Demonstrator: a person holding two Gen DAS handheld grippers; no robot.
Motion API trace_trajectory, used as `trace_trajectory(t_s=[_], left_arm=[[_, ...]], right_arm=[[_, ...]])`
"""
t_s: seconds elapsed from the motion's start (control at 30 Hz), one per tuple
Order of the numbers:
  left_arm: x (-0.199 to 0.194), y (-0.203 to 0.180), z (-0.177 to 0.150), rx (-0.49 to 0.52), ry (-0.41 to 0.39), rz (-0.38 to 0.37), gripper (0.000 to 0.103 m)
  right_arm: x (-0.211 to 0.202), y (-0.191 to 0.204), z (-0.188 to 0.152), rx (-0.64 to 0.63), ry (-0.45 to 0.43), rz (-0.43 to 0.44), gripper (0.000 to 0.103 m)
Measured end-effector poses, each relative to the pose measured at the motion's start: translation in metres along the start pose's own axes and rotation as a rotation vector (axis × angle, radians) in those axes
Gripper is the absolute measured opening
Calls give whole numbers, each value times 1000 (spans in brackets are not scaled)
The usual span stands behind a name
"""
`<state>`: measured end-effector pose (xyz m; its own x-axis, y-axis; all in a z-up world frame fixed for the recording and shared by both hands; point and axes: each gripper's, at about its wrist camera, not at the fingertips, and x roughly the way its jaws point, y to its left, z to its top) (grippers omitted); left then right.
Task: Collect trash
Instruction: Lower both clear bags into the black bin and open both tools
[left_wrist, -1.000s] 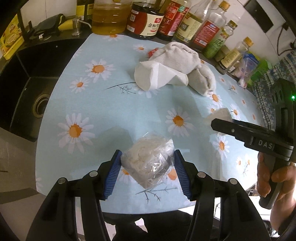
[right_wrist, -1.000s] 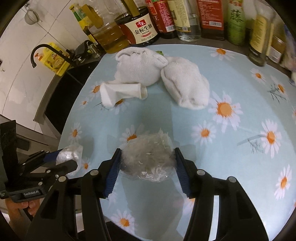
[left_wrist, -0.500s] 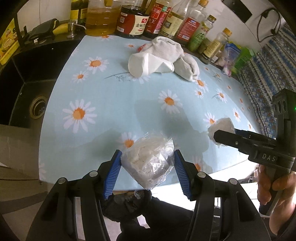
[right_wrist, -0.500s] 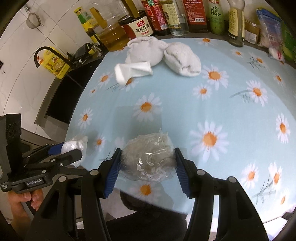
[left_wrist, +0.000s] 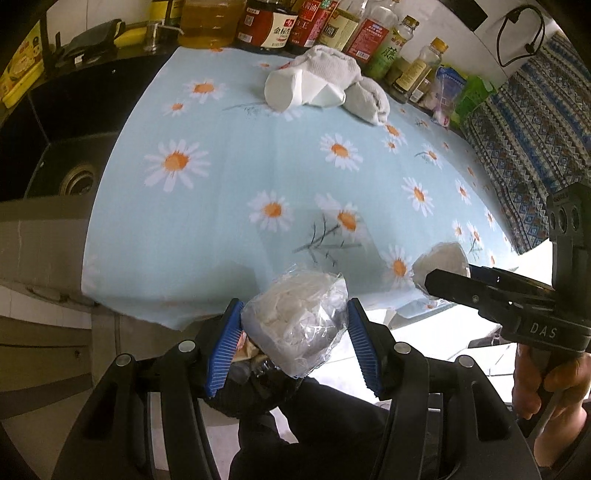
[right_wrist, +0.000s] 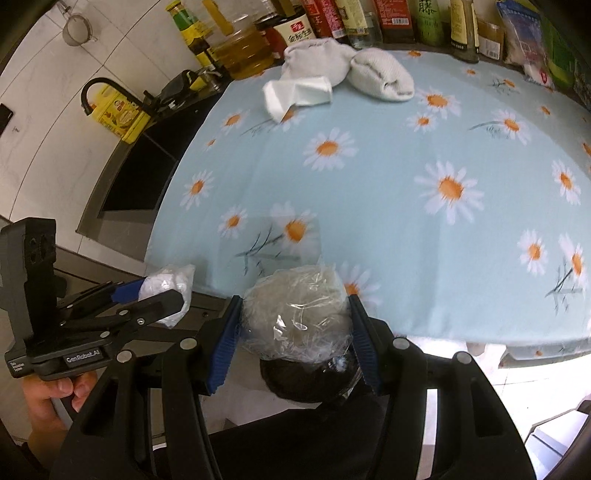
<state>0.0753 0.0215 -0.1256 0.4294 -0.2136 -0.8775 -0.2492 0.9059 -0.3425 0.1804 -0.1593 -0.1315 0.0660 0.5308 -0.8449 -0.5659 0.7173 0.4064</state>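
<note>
Tablecloth (left_wrist: 229, 206): pale blue, printed with white daisies with orange centres. Towels (right_wrist: 332, 62): white. Curtain (left_wrist: 524, 122): blue and white zigzag pattern. Gripper pads (left_wrist: 225, 347): blue, on black arms. Sink (left_wrist: 55, 147): black. Oil bottle (right_wrist: 240, 51): amber contents

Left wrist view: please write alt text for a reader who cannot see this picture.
The left gripper grips a clear plastic bag of white crumpled trash beyond the edge of a daisy-print tablecloth. At right, the right gripper holds another wad. White towels and bottles stand far back.
</note>
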Motion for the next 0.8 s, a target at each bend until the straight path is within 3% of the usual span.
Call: trace_trajectory(t_s=[0.4,0.8], left_arm=[[9,20,-43,-37,64,-4,55],[26,31,-70,-91,131,-7,55]], right_arm=[[20,20,-34,5,62,30,57],[39,26,-40,-2,118,55,57]])
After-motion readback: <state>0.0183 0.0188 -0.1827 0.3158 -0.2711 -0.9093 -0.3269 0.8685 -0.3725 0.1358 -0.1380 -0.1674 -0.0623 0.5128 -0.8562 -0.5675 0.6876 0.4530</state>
